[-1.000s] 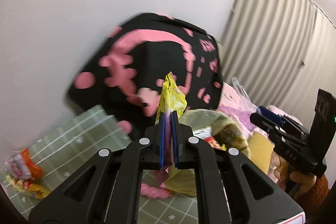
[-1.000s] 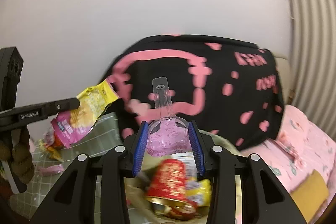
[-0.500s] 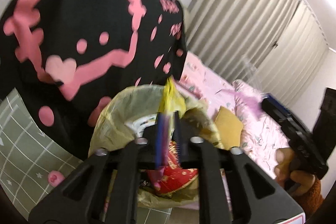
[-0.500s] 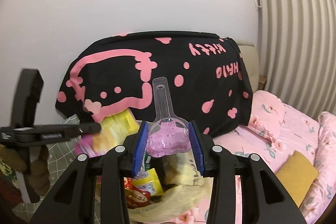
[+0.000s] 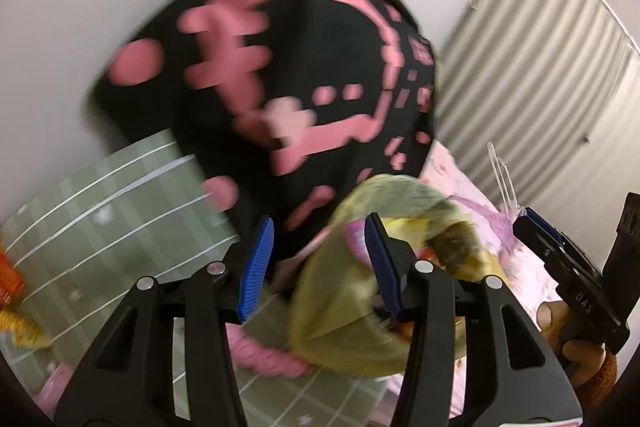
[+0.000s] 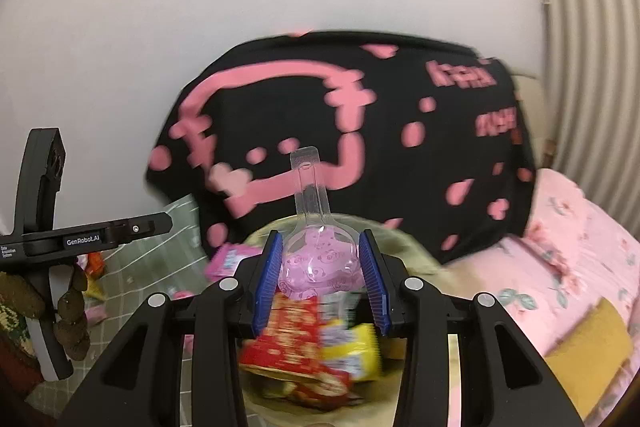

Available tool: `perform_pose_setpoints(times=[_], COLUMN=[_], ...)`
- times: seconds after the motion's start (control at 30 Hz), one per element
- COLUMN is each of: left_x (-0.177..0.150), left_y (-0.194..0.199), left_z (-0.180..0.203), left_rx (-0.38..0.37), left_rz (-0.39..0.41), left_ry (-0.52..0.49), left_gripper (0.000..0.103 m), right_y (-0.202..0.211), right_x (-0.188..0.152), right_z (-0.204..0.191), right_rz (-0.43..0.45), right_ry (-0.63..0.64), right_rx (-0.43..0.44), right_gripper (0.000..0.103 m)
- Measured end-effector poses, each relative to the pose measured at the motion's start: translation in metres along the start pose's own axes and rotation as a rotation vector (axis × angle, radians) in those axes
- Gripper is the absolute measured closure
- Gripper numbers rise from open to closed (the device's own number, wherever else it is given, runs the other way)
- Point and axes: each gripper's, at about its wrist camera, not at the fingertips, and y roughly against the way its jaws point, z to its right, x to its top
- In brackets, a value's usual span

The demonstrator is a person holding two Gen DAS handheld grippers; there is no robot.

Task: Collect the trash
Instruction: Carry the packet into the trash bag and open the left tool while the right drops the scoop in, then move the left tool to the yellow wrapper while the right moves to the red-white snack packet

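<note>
Fingers of the left gripper (image 5: 318,261) have just been opening and now stand apart, nothing between the blue pads, hovering by the near rim of the yellowish trash bag (image 5: 360,311). Left of it, orange and yellow wrappers (image 5: 12,291) lie at the left edge of the green checked sheet (image 5: 100,211); a pink object (image 5: 268,357) lies on the sheet just beside the bag. Black-and-pink blanket (image 6: 360,131) sits behind, against the wall. Bag holds a red pack (image 6: 292,331), a yellow wrapper (image 6: 352,351) and a pink wrapper (image 6: 230,259). Right gripper (image 6: 320,273) fingers clamp a clear pink plastic package (image 6: 318,261) above the bag's mouth, hang tab up. Pink floral bedding (image 6: 580,267) at right, mustard cushion (image 6: 588,343) near the right edge.
</note>
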Motion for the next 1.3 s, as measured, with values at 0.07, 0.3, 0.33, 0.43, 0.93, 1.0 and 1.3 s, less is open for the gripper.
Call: perform_pose_setpoints(times=[0.07, 0.3, 0.33, 0.43, 0.93, 1.0, 1.3], left_x=[-0.010, -0.044, -0.049, -0.059, -0.087, -0.092, -0.124], left_y=[0.009, 0.042, 0.046, 0.056, 0.129, 0.146, 0.187], left_z=[-0.019, -0.088, -0.096, -0.114, -0.186, -0.204, -0.247], left_rx=[0.042, 0.191, 0.201, 0.223, 0.439, 0.487, 0.574], left_rz=[0.001, 0.005, 0.004, 0.009, 0.128, 0.154, 0.187], left_ry=[0.036, 0.173, 0.197, 0.252, 0.302, 0.337, 0.454], left_gripper=[0.057, 0.057, 0.057, 0.057, 0.051, 0.051, 0.051], right_y=[-0.022, -0.078, -0.079, -0.082, -0.036, -0.031, -0.051], right_x=[-0.007, -0.056, -0.058, -0.062, -0.034, -0.027, -0.022], right_z=[-0.013, -0.010, -0.009, -0.003, -0.038, -0.053, -0.129], right_rz=[-0.051, -0.302, -0.311, -0.335, -0.186, -0.153, -0.154], right_ry=[0.029, 0.027, 0.027, 0.022, 0.036, 0.053, 0.132], right_rx=[0.040, 0.004, -0.006, -0.045, -0.006, 0.022, 0.203], right_gripper=[0.065, 0.065, 0.065, 0.065, 0.054, 0.054, 0.054])
